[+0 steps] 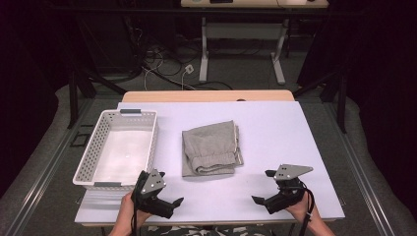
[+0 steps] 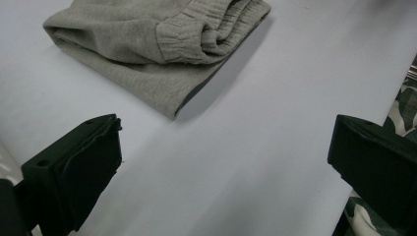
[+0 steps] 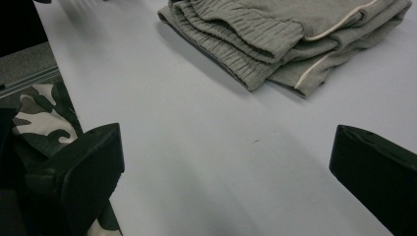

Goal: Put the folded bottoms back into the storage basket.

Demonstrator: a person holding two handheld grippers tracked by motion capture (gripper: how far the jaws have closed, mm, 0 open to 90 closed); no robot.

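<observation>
A folded grey garment (image 1: pixel 210 147) with ribbed cuffs lies in the middle of the white table (image 1: pixel 275 132). My left gripper (image 1: pixel 172 194) rests near the front edge, left of the garment, open with nothing between its jaws. In the left gripper view the garment (image 2: pixel 157 44) lies ahead and apart from the jaws. My right gripper (image 1: pixel 264 187) is near the front edge at the right, open and empty. The right gripper view shows the garment (image 3: pixel 285 34) ahead, with pale piping along one edge.
A white perforated basket (image 1: pixel 86 162) stands at the table's left side, nothing visible inside. Bare table surface lies between the garment and both grippers. Camouflage-patterned clothing (image 3: pixel 44 123) shows at the front edge. Desk legs and cables sit on the floor beyond.
</observation>
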